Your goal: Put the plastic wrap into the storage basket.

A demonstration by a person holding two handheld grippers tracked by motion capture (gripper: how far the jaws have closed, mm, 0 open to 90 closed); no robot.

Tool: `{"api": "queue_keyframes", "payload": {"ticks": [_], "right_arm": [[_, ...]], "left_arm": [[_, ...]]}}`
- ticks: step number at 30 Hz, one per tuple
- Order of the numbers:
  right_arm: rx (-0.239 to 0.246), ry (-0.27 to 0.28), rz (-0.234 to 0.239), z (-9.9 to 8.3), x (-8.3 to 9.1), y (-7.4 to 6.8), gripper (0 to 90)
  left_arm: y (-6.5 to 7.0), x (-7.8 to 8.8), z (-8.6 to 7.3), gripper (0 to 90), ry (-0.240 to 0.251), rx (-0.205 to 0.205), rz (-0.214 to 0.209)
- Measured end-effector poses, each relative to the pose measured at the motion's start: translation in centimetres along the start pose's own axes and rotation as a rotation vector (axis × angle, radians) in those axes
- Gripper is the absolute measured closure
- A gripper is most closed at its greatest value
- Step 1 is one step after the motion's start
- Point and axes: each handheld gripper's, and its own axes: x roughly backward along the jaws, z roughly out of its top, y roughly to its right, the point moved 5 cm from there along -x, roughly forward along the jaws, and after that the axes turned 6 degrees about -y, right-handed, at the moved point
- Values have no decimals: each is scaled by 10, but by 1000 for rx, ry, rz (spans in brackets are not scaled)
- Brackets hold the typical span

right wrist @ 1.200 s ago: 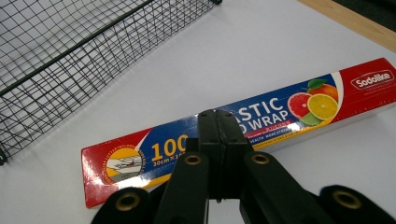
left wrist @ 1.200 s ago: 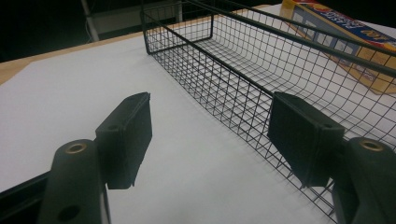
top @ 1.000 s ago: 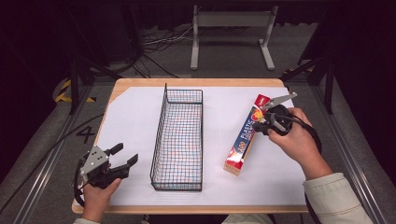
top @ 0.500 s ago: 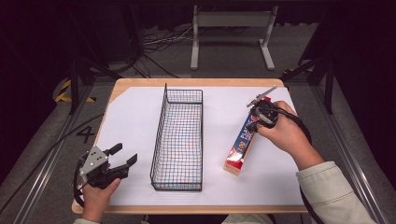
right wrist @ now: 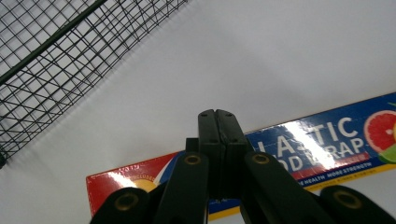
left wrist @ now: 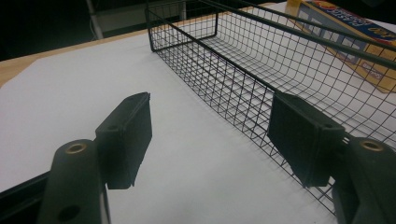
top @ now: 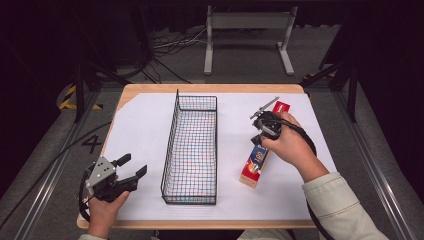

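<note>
A black wire basket [top: 170,145] stands lengthwise at the middle of the white-covered table [top: 145,125]. To its right lies a long plastic-wrap box [top: 254,169], blue, red and yellow. My right gripper [top: 258,137] hovers over the box's middle with its jaws shut and nothing between them. In the right gripper view the closed tips [right wrist: 215,115] point at the box [right wrist: 322,142], with the basket [right wrist: 51,56] beyond. My left gripper [top: 134,165] rests open near the front left corner; in its own view the gripper [left wrist: 210,126] faces the basket's side wall [left wrist: 243,93] and the box [left wrist: 359,32].
A metal stand [top: 247,25] and cables [top: 165,47] lie on the floor behind the table. Floor rails run along both sides. White surface stretches between the basket and the table's left edge.
The right hand has moved left and down along the box, from its far end toward its middle. The left hand has stayed put.
</note>
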Motion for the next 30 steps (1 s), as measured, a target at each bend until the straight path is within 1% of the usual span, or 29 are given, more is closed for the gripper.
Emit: {"api": "queue_keyframes", "payload": {"ticks": [2,3,6,7,13,16,17,22,24,27,30], "right_arm": [[2,-9,4,1,-7,-1,900],[-6,-10,9,1,-10,-2,900],[0,-21,15,2,-20,-4,900],[0,-21,15,2,-20,-4,900],[3,-39,27,4,-39,-8,900],[1,-45,28,4,-43,-8,900],[-4,-51,34,3,-49,-9,900],[-5,-58,37,2,-56,-9,900],[-3,-66,42,1,-59,-10,900],[4,-81,47,0,-64,-13,900],[7,-98,46,-1,-68,-13,900]], "left_arm": [[0,0,0,308,-2,1,-2],[0,0,0,308,-2,-1,-1],[0,0,0,308,-4,1,-1],[0,0,0,308,-4,0,-1],[0,0,-1,308,-7,-2,4],[0,0,-1,308,-7,-3,5],[0,0,-1,308,-7,-2,5],[0,0,-2,308,-8,-2,6],[0,0,-2,309,-8,-2,5],[1,-1,-1,309,-11,-12,6],[1,-1,-2,309,-13,-12,6]]}}
